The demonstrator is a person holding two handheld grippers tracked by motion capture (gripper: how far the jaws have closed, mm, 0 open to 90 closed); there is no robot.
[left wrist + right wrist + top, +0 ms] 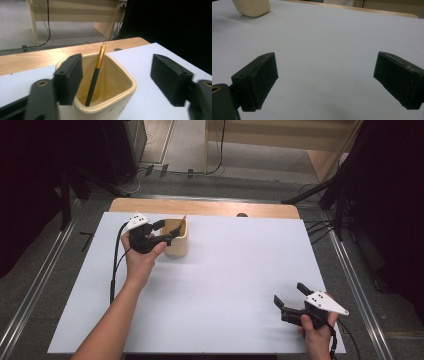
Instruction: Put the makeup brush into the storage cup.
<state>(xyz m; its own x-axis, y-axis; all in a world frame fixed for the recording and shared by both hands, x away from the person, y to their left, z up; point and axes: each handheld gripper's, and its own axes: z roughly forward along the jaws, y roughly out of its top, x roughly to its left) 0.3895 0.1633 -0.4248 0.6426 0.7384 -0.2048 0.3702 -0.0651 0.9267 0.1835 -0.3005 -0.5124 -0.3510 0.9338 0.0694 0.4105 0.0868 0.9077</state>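
We have the left hand-held gripper point(167, 231) up at the cream cup point(178, 240), which stands near the far left corner of the worktop point(240, 270). In the left gripper view the cup point(117, 95) sits right between the 2 jaws: 1 jaw reaches over the near rim on the inside, the other stands clear of the outer wall on the far side, with bare white worktop between it and the cup. So the jaws are spread wide and, as far as we can tell, pinch nothing.

Inside the cup leans a slim black brush point(93, 80) with a gold ferrule, its long axis tilted, tip resting against the far rim and poking just above it, foot down at the near inside wall. It lies just beside the inner jaw, apart from it.

We judge the left hand the nearer by far for anything at the cup. The right hand-held gripper point(291, 301) hovers well apart, near the near right corner, jaws spread and empty over bare worktop; in its own view the cup point(252, 8) sits far off.
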